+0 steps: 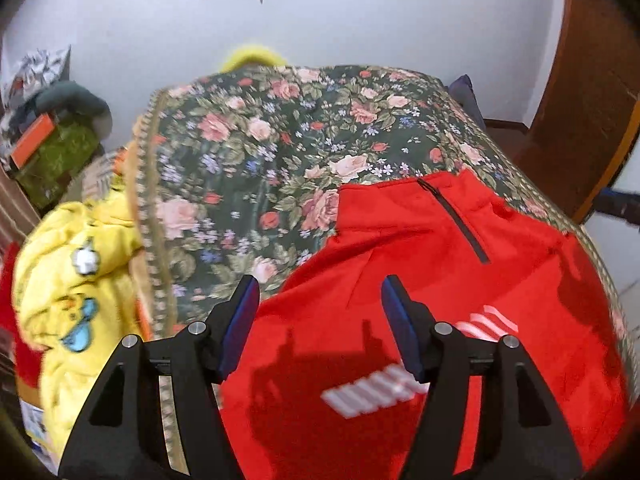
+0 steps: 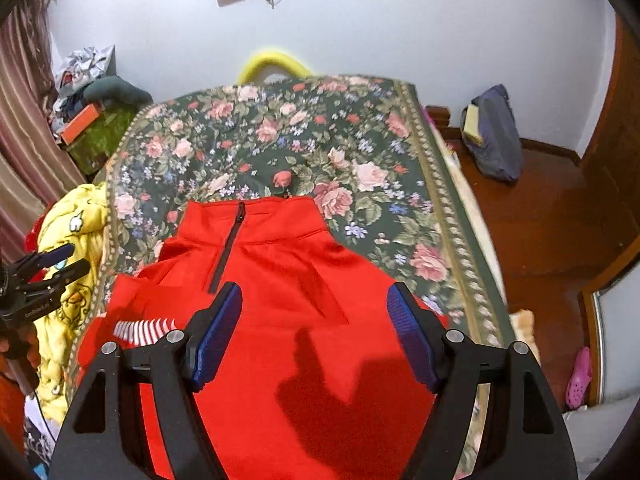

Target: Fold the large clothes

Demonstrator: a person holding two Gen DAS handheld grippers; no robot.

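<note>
Red pullover point(image 2: 280, 280) lies flat at the bed's point(image 1: 248, 152) near edge, collar toward the far side — black half-zip, white stripes. Soft, floppy fleece, likely light; best pinched at shoulder or hem corners. Left gripper point(image 1: 316, 292) and right gripper point(image 2: 314, 300) hover above — jaws wide, empty.

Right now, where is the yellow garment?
The yellow garment hangs at the left edge of the floral bedspread, left of the red top; the right wrist view shows it low on the left.
</note>
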